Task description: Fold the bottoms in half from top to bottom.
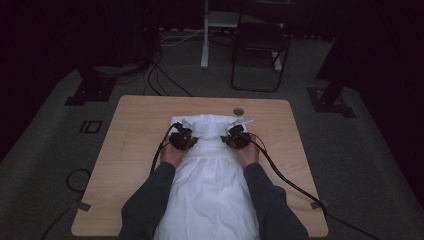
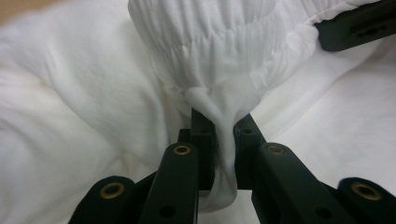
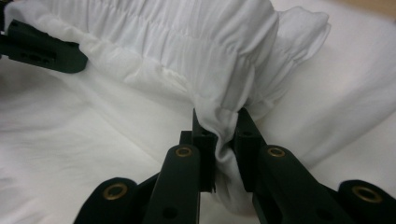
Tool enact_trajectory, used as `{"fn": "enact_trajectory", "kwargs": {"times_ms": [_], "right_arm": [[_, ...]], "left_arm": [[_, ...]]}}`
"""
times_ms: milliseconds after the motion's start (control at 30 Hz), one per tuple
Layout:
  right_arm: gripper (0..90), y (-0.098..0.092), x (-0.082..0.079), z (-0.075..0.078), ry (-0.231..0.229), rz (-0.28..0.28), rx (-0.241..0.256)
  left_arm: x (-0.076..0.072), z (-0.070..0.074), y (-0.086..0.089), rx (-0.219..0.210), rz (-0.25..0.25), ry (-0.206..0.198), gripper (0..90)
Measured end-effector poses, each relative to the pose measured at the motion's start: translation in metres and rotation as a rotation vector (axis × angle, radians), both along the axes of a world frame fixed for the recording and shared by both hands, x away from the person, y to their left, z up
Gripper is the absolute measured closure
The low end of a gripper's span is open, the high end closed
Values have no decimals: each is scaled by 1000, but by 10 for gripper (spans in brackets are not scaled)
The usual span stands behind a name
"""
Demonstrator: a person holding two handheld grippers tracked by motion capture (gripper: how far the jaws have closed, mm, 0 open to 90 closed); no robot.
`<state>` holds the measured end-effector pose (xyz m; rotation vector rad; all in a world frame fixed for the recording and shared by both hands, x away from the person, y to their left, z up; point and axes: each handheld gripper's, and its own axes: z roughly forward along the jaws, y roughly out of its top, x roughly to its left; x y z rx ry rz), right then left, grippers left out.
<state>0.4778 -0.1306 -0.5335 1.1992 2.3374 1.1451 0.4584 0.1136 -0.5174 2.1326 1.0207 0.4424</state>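
Note:
A white garment [image 1: 210, 180] with a gathered elastic band lies along the middle of the wooden table [image 1: 135, 130], its far end folded over. My left gripper [image 1: 183, 137] is shut on a pinch of the gathered band [image 2: 219, 74], the cloth squeezed between its jaws [image 2: 224, 140]. My right gripper [image 1: 236, 137] is likewise shut on the band's other side [image 3: 224, 126]. In each gripper view the other gripper's black jaw tip shows at an upper corner, resting on the cloth. Both hands sit on the garment, close together.
A small round metal fitting [image 1: 238, 111] sits in the table near its far edge. Cables [image 1: 285, 177] trail from both grippers off the table's sides. A folding chair [image 1: 260, 45] and a white stand [image 1: 205, 35] are on the floor beyond the table.

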Motion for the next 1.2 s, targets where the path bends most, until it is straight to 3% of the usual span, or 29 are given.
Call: {"fn": "enact_trajectory", "kwargs": {"times_ms": [100,200,233,267,333,467,567,633,800,833,867,900,1000,1100,1200], "right_arm": [[830,-6,-10,15,-44,23,26],[830,-13,-26,36,-101,53,54],[830,-13,-26,36,-101,53,54],[830,-16,-34,45,-121,66,68],[829,-23,-56,66,-174,102,92],[829,-29,-87,83,-218,150,102],[829,-31,-108,82,-225,182,80],[829,-31,-120,73,-209,199,57],[825,-32,-139,36,-125,232,7],[825,-32,-139,36,-125,232,7],[824,-31,-141,27,-103,236,-5],[820,-28,-145,5,-52,249,-34],[816,-22,-147,-14,-25,237,-71],[813,-21,-144,-19,7,224,-43],[809,-18,-142,-20,17,214,-51]], "left_arm": [[-15,18,2,-38,-19,-52,835],[-38,42,4,-77,-49,-113,837],[-38,42,4,-77,-49,-113,836],[-56,57,6,-99,-69,-147,836],[-74,70,6,-105,-92,-182,836],[-109,81,7,-115,-130,-211,836],[-127,73,7,-108,-148,-184,835],[-137,59,7,-111,-156,-139,834],[-150,8,1,-34,-188,-7,830],[-150,8,1,-34,-188,-7,828],[-147,-18,1,11,-181,51,828],[-146,-26,0,29,-178,66,826],[-143,-35,4,15,-194,52,826],[-143,-34,1,76,-202,8,825],[-137,-33,1,94,-198,-1,825]]}}
